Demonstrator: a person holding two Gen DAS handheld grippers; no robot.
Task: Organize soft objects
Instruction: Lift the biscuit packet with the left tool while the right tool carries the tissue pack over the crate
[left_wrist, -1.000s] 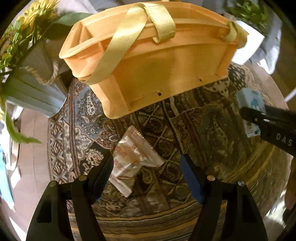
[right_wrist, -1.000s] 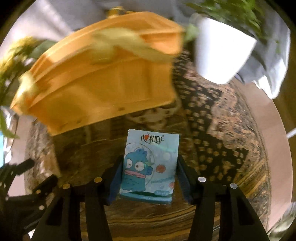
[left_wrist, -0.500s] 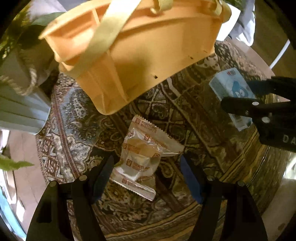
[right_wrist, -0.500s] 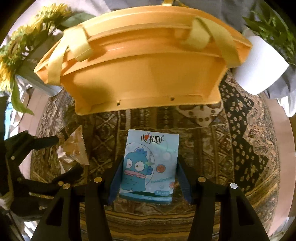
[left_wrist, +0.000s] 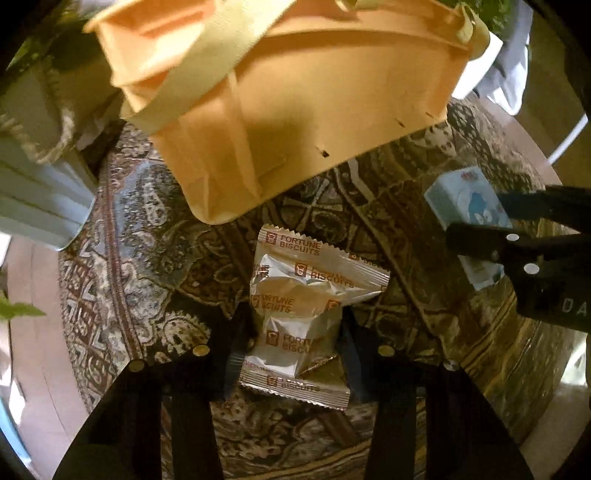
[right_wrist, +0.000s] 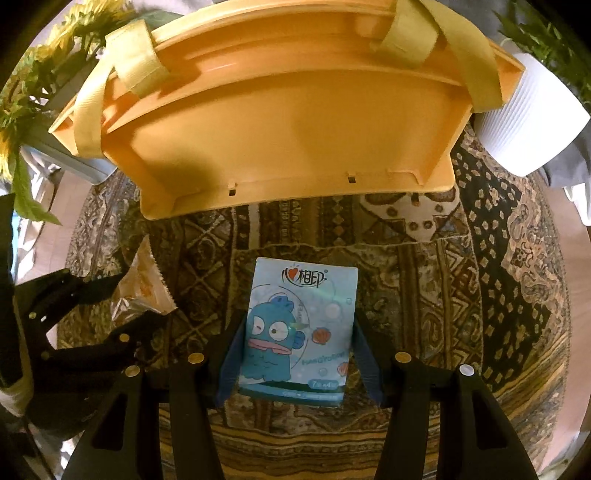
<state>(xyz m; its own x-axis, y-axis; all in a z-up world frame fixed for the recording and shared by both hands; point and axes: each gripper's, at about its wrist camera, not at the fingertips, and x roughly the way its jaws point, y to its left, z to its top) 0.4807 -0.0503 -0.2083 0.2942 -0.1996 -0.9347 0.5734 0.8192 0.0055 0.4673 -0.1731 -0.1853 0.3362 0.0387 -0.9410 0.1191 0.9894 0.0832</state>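
Left wrist view: the left tool (left_wrist: 293, 354) points steeply down over the Fortune Biscuits packet (left_wrist: 306, 314), which lies on the patterned cloth (left_wrist: 147, 236) of the counter, just in front of the orange basket (left_wrist: 295, 122). Its jaws are closing, with the lower half of the packet between them and the pads at or very near its crinkled sides; I judge the grip is only now forming. In the right wrist view the right tool (right_wrist: 297, 354) pinches the blue tissue pack (right_wrist: 299, 328) by its two long edges, the pack lying just short of the same basket. The step in hand looks like the pick-up of both soft items. Next, each should be lifted clear of the cloth and carried over the basket's near wall, squeezing gently, since foil can slip or crush
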